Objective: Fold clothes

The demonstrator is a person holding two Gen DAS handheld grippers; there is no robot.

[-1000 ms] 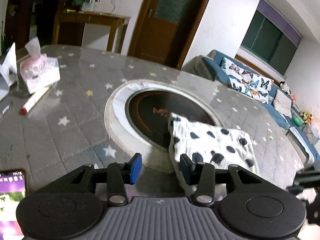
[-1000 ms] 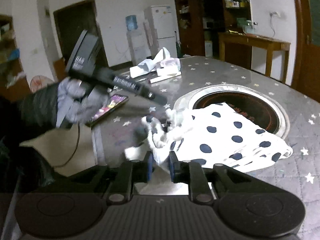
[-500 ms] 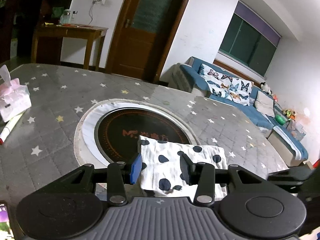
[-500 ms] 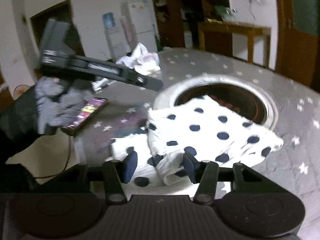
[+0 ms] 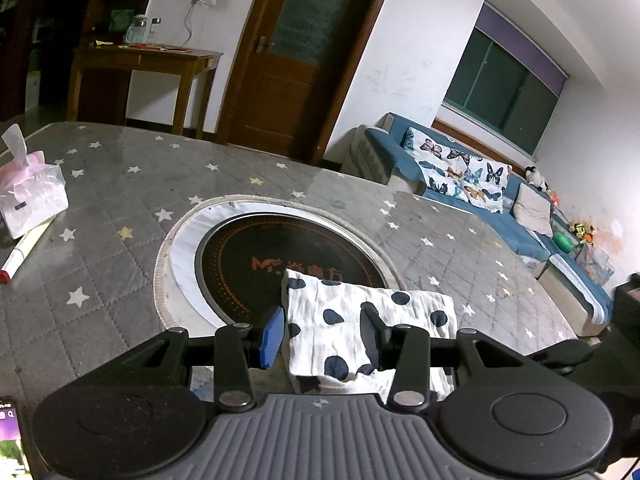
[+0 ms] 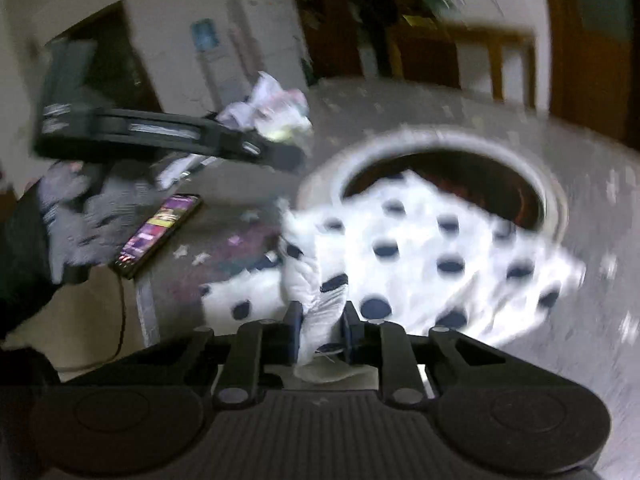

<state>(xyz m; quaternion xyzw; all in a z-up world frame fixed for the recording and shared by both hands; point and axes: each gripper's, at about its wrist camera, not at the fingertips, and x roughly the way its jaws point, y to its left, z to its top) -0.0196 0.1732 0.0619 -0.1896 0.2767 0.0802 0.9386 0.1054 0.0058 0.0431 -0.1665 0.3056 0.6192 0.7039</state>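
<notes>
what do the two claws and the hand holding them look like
Both claws are black plastic with a ribbed grey front panel and two round discs. The left claw has blue pads on its fingers, with silver rivets at the pivots. From the right claw, the left one shows white label text, held by a hand in a grey knit glove.

I see open table (image 5: 120,264) at the left-centre of the left wrist frame. A tissue pack (image 5: 30,196) and marker (image 5: 24,250) block its left edge; a phone (image 6: 158,234) lies lower left in the right wrist frame.
</notes>
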